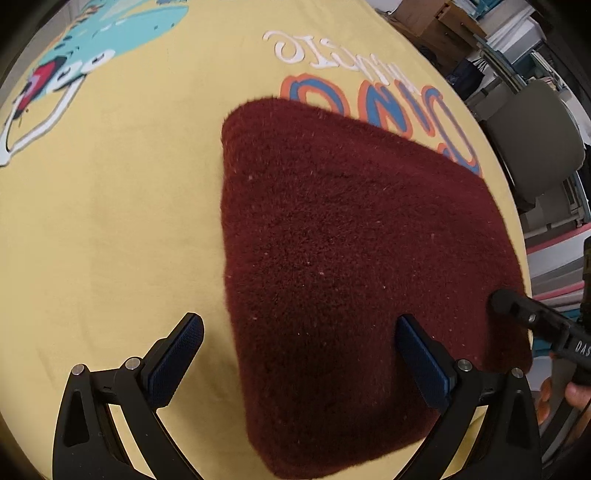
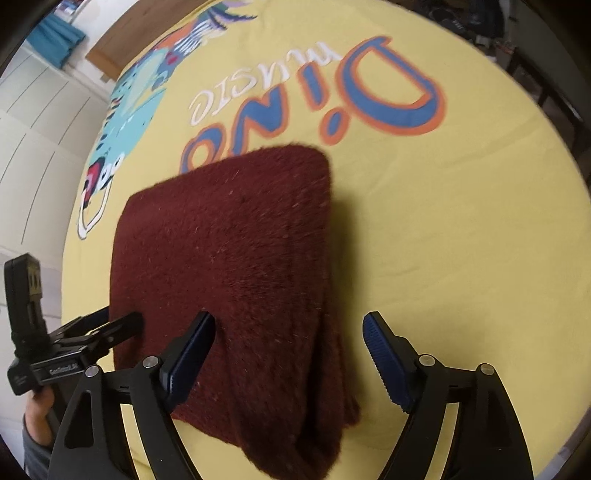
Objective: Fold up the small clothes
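A fuzzy dark red garment (image 1: 351, 258) lies folded into a thick rectangle on a yellow printed cloth (image 1: 110, 221); it also shows in the right wrist view (image 2: 229, 266). My left gripper (image 1: 299, 350) is open, its fingers straddling the garment's near left edge, holding nothing. My right gripper (image 2: 288, 350) is open over the garment's near right corner, one finger (image 2: 188, 354) above the fabric, the other (image 2: 384, 358) over the yellow cloth. Each gripper appears at the edge of the other's view: the right one at the garment's right edge (image 1: 532, 321), the left one at its left edge (image 2: 110, 325).
The yellow cloth (image 2: 443, 221) has a blue-orange "Dino" print (image 2: 369, 92) and a turquoise dinosaur drawing (image 1: 92, 44). A grey chair (image 1: 535, 140) and boxes (image 1: 436, 18) stand beyond the table's right side. White cabinets (image 2: 37, 129) are at the left.
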`<action>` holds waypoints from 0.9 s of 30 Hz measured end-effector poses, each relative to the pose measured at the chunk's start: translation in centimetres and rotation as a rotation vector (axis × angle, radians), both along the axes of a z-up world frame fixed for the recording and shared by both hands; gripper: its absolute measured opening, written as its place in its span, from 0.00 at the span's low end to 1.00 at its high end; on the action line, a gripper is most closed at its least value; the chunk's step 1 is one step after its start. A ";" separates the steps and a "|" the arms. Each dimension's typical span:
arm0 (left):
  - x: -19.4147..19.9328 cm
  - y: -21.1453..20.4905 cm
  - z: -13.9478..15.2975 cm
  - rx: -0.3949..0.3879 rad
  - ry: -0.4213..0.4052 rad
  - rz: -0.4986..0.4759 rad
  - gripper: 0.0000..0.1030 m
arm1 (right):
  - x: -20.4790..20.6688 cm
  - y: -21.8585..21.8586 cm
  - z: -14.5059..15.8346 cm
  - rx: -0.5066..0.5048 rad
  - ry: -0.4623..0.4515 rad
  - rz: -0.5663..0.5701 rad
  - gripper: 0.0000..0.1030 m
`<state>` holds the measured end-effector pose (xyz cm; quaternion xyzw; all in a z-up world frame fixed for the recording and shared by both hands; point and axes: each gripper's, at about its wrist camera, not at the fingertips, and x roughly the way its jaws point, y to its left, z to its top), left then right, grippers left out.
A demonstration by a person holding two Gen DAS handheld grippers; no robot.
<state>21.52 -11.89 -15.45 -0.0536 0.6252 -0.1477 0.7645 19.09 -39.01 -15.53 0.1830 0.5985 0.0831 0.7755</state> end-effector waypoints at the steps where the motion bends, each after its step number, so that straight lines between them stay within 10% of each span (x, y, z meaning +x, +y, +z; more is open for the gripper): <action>1: 0.1 -0.1 -0.4 -0.006 0.014 0.003 0.99 | 0.3 0.3 -0.8 0.001 0.018 0.014 0.83; 8: 0.0 -0.7 -2.6 -0.027 0.015 -0.026 0.99 | 0.8 1.0 -5.5 0.090 0.098 0.005 0.93; 11: -0.1 -0.7 -3.0 -0.092 0.015 -0.027 0.78 | 0.5 0.9 -6.2 0.185 0.102 -0.020 0.67; 17: -0.3 -0.2 -0.7 -0.122 -0.023 -0.072 0.49 | 0.2 2.4 -3.6 0.139 0.048 0.009 0.43; 27: -2.2 6.8 5.4 -0.105 -0.158 -0.075 0.47 | -0.4 9.3 2.8 0.140 -0.080 0.114 0.41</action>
